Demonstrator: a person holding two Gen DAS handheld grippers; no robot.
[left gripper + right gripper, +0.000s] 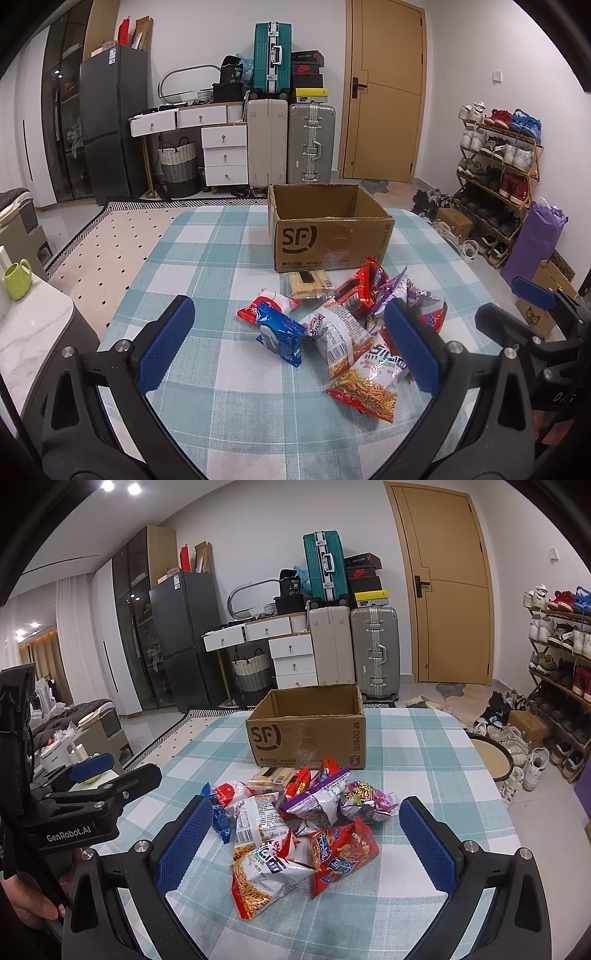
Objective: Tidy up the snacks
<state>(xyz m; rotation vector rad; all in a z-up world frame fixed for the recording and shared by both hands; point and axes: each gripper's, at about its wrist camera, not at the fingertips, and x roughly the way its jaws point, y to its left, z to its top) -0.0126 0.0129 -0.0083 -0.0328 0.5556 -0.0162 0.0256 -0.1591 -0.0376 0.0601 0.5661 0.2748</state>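
- My left gripper (288, 343) is spread wide and holds nothing; its two blue pads hang above the checked tablecloth (207, 251), one on either side of the left part of the snack pile.
- My right gripper (306, 843) is also spread wide and empty; its blue pads frame the near half of the pile without touching any packet.
- Between my left pads lies a blue and white packet (279, 338); just beside it, to the right, is a long white and red bag of noodle snacks (351, 354), which lies closest to me.
- From my right wrist camera, a red crisp bag (341, 853) sits at the near right of the pile; behind it lie a purple and white bag (319, 799) and a small pink and purple bag (369, 797), both touching their neighbours.
- A flat pack of pale biscuits (309, 282) lies at the far edge of the pile, just in front of the box.
- An open cardboard box (328, 236), printed with SF, stands upright on the cloth beyond the snacks; the part of its inside that I can see is bare cardboard.
- All the snacks lie in one loose heap on the cloth, near the box but outside it.
- At the far left of my right wrist view, a hand (29, 904) grips the black handle of my left gripper.
- Behind the table stand three suitcases (291, 147), a wooden door (384, 92) and a shoe rack (498, 166).
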